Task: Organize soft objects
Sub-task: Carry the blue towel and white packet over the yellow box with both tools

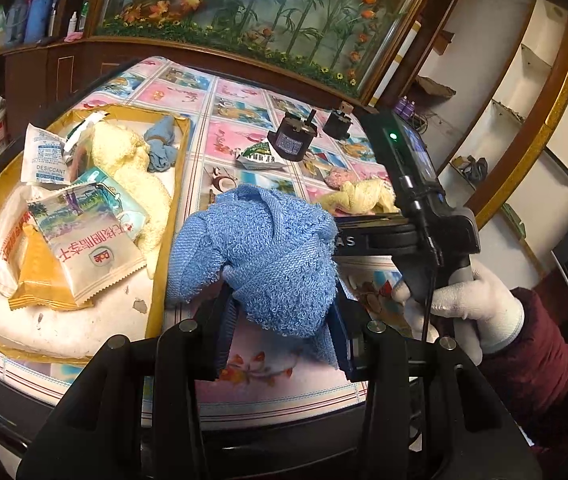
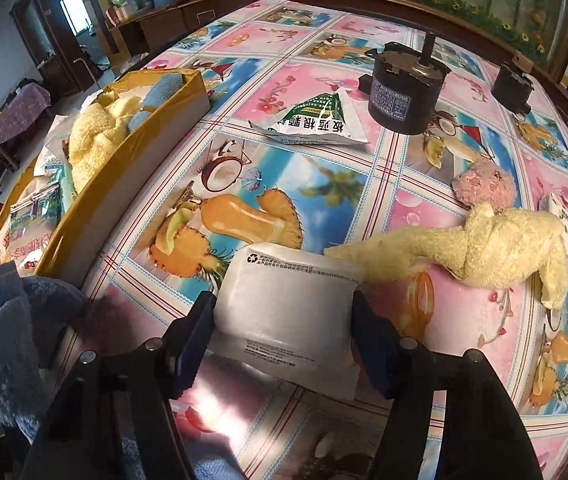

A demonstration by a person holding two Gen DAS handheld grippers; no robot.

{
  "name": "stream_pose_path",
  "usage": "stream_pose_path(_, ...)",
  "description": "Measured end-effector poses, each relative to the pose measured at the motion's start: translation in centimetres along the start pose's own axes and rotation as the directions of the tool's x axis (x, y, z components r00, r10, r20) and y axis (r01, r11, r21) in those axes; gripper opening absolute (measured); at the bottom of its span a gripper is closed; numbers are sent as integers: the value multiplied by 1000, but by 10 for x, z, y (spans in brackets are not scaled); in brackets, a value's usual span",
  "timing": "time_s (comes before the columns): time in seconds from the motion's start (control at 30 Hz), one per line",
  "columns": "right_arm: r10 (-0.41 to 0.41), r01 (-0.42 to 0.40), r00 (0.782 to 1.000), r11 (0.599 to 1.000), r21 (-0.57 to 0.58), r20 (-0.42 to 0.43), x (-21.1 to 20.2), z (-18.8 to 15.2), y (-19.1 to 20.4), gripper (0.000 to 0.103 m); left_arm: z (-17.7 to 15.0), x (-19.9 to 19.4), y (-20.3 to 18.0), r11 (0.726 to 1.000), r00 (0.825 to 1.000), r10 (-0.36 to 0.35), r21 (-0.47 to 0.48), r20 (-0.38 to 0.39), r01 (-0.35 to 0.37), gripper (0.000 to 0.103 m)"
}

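Observation:
My left gripper (image 1: 280,316) is shut on a crumpled blue towel (image 1: 268,252) and holds it above the table, just right of the yellow-edged box (image 1: 172,208). The box holds a yellow towel (image 1: 132,168), a small blue cloth (image 1: 162,142) and several packets (image 1: 96,240). My right gripper (image 2: 284,320) is shut on a white packet (image 2: 287,320) lifted slightly off the tablecloth. A twisted yellow towel (image 2: 495,248) and a pink plush (image 2: 483,188) lie on the table to its right. The blue towel also shows at the left edge of the right wrist view (image 2: 0,340).
A green-and-white packet (image 2: 315,120) lies mid-table. Two black cylindrical motors (image 2: 403,88) (image 2: 511,88) stand beyond it. A tissue pack (image 2: 563,220) lies by the table's right edge. A wooden cabinet with a glass mural (image 1: 268,12) runs behind the table.

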State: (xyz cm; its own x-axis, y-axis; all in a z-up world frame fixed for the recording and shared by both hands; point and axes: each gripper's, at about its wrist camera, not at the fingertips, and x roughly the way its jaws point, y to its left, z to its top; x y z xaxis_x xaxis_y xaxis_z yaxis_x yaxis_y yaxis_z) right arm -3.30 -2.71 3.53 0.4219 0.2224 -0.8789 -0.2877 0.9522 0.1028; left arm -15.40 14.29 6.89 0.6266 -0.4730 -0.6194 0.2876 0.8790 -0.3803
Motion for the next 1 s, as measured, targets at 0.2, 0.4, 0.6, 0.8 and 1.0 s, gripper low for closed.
stream_pose_path(0.2,33,-35,997,999,25,68,-35,-12,-5,66,11,-28,11,998,998,-35,-48,56,38,41)
stream_pose_path(0.4,78,-82,988,996,27,134,-66,-15,-5,66,25,-74,22,997,987,-29,-73,156,40,41)
stream_pose_path(0.6,147,-150,968,989,-1,204,-91,-3,11,66,41,-123,44,995,964,24,-101,266,3,41)
stream_pose_path(0.8,234,-225,939,972,-63,251,-106,19,40,66,57,-141,62,985,940,161,-106,300,-135,41)
stream_pose_path(1.0,287,-260,929,956,-138,234,-93,38,77,66,51,-120,82,964,934,262,-111,242,-242,41)
